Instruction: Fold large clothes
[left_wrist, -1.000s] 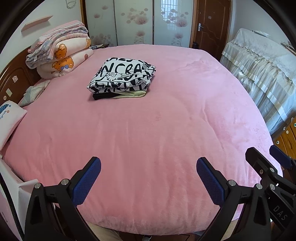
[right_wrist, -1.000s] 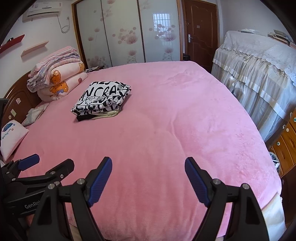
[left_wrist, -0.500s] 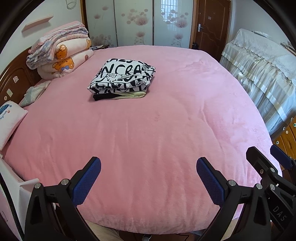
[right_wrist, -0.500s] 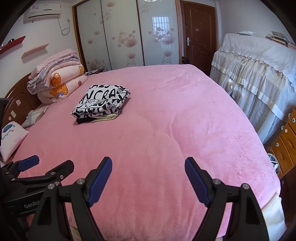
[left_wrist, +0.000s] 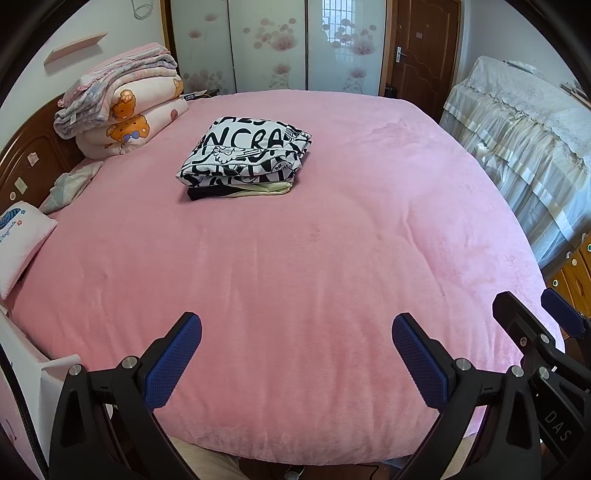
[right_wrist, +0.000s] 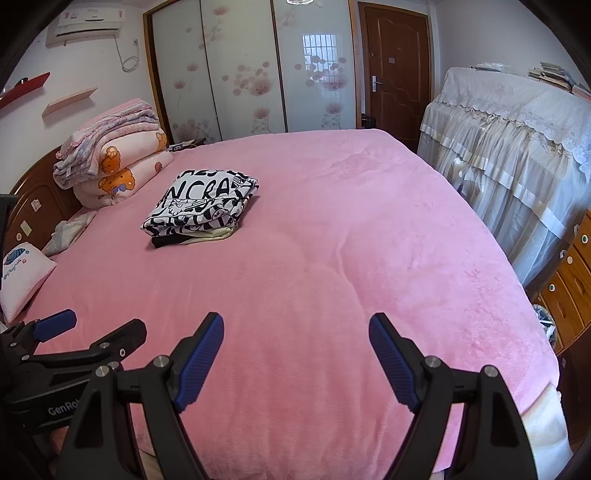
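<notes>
On the far-left part of the pink bedspread (left_wrist: 314, 280) sat a folded stack of clothes (left_wrist: 245, 157): black-and-white lettered garment on top, pale yellow and black layers underneath, edges roughly squared. Only the right wrist view showed the wall air conditioner (right_wrist: 86, 27). Left gripper (left_wrist: 295, 350) and right gripper (right_wrist: 295, 350) were both spread wide, empty, above the near bed edge, touching nothing.
</notes>
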